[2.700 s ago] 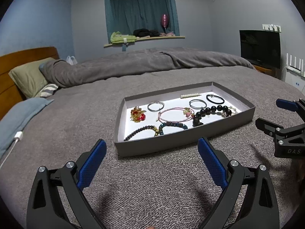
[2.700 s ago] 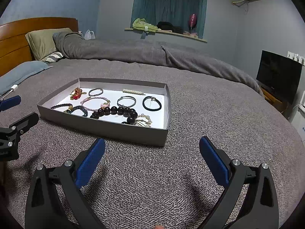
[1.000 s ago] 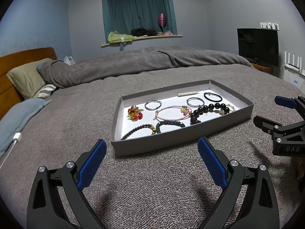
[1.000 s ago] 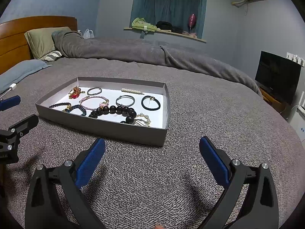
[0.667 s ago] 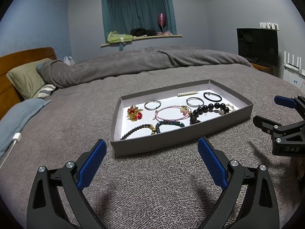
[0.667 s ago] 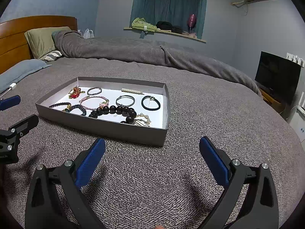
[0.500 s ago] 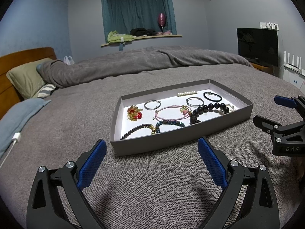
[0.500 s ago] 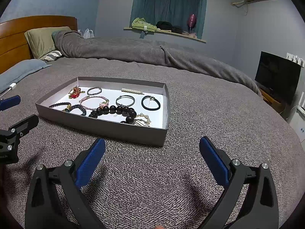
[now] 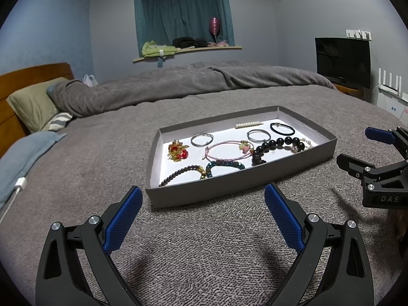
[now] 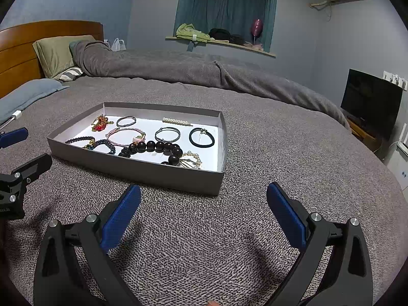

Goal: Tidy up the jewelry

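1. Grey cardboard tray [image 9: 255, 178] sat on the bed [image 9: 204, 242] with all the jewelry I could see laid out inside it. Both the left gripper [image 9: 202, 209] and the right gripper [image 10: 204, 204] hovered over the blanket just short of the tray's near wall, jaws spread wide and holding nothing.

2. Honestly, that layout fit either end of the job: pieces waiting to be sorted, or already spaced out neatly. Couldn't call it.

3. If any piece was going to be picked, I'd have gone in from above, clearing the wall, and pinched a single strand. The big black bead bracelet [image 10: 153, 148] was touching the pearl-and-gold piece [image 10: 191, 159], so that corner looked like the tangle risk. The black hair tie [image 10: 201, 137] and the thin silver ring [image 10: 167, 134] lay on their own and looked easier.

4. Hard to make out: the near wall hid the bottom edge of the dark bead strand [image 9: 178, 173] in the left view. Clasps were too small to read, and the red-gold cluster [image 9: 177, 151] was just a blob.
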Available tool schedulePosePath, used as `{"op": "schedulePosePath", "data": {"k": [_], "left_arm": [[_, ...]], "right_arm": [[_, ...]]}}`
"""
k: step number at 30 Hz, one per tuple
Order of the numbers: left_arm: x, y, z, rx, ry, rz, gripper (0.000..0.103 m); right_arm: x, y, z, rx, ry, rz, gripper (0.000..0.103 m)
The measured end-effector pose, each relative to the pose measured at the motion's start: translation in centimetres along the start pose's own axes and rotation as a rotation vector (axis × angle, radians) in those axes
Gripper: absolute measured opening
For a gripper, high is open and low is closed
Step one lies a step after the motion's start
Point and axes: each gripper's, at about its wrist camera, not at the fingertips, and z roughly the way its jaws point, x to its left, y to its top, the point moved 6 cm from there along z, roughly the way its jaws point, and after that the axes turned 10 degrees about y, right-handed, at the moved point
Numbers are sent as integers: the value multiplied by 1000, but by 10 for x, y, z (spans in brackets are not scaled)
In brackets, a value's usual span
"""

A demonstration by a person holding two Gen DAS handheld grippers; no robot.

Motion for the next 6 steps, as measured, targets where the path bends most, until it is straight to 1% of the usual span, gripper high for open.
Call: {"op": "schedulePosePath", "data": {"k": [6], "left_arm": [[2, -2, 4, 18, -8, -3, 96]], "right_arm": [[-1, -1, -1, 0, -1, 0, 98]]}}
